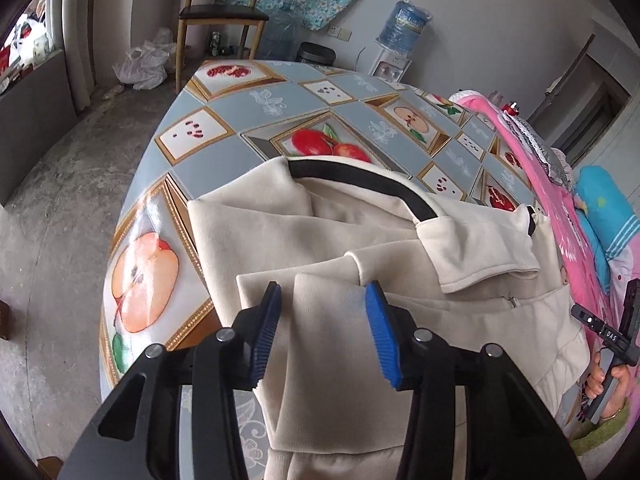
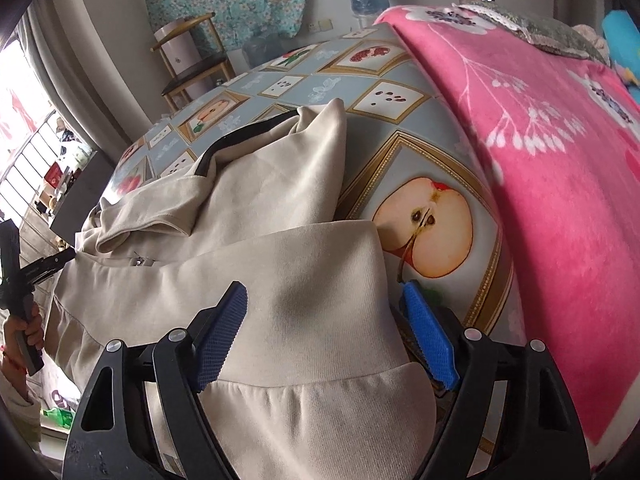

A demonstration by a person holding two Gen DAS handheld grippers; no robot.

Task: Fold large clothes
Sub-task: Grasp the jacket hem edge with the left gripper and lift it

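Note:
A cream jacket (image 1: 360,240) with a black-lined collar (image 1: 360,178) lies rumpled on the fruit-print table (image 1: 248,112). My left gripper (image 1: 324,292) hangs over its near part with a raised fold of cloth between the blue pads (image 1: 264,332); a narrow gap shows beside the left pad. In the right wrist view the jacket (image 2: 248,200) fills the middle. My right gripper (image 2: 324,292) straddles a broad cream panel near the hem, jaws wide, the right pad (image 2: 428,340) just off the cloth's edge. Hands hold each tool's handle at the picture edges.
A pink flowered blanket (image 2: 540,140) covers the table's right side, with blue and grey textiles (image 1: 600,200) beyond. A wooden chair (image 1: 220,16), water dispenser (image 1: 400,32), bin and plastic bags stand on the concrete floor behind the table.

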